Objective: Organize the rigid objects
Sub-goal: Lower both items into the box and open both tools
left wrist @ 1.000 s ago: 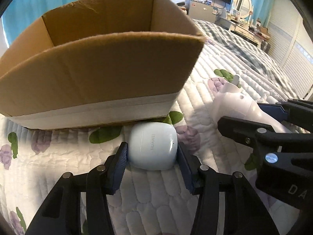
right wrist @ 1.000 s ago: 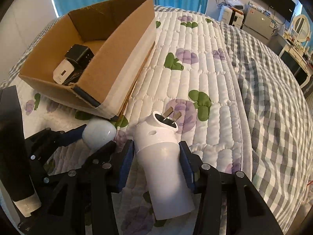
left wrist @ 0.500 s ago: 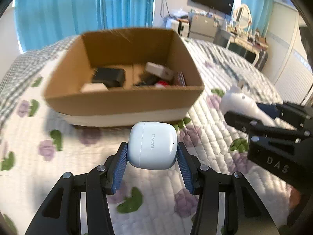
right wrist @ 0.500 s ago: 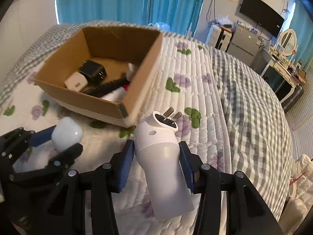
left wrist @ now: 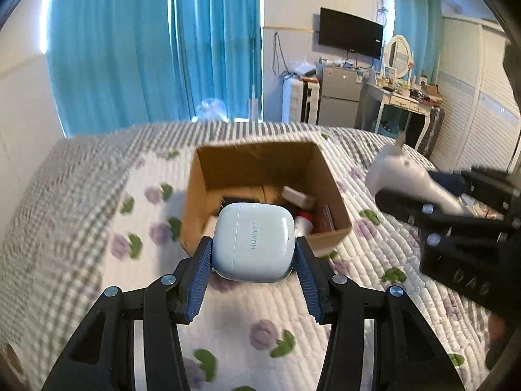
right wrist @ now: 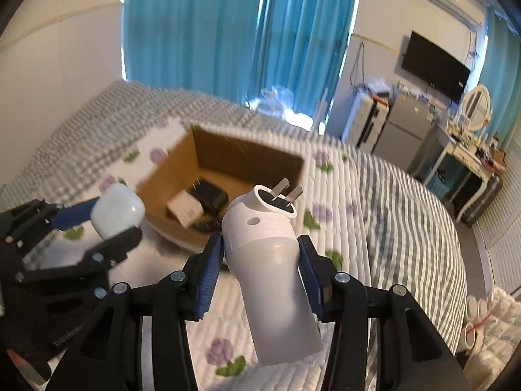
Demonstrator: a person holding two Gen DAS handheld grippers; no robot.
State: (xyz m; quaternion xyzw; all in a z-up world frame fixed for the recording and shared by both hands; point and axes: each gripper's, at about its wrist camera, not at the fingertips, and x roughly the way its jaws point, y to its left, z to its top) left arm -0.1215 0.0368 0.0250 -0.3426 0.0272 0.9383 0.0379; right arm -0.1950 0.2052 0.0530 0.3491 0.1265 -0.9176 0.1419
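My left gripper (left wrist: 254, 257) is shut on a white HUAWEI earbud case (left wrist: 255, 241) and holds it high above the bed, in front of the open cardboard box (left wrist: 257, 166). My right gripper (right wrist: 260, 264) is shut on a white plug-in device with two metal prongs (right wrist: 267, 254), also held high over the bed. The box (right wrist: 228, 153) holds black and white chargers (right wrist: 195, 205) and other small items. The left gripper with the case shows in the right wrist view (right wrist: 107, 218), and the right gripper with the device shows in the left wrist view (left wrist: 407, 176).
The box sits on a quilted floral bedspread (left wrist: 276, 325) over a checked blanket. Blue curtains (left wrist: 156, 45), a small fridge (left wrist: 338, 101), a wall TV (left wrist: 350, 32) and a dressing table (left wrist: 403, 97) stand beyond the bed's far end.
Both grippers have risen from the bed with their objects. The box now looks smaller and lower, and its inside is in view.
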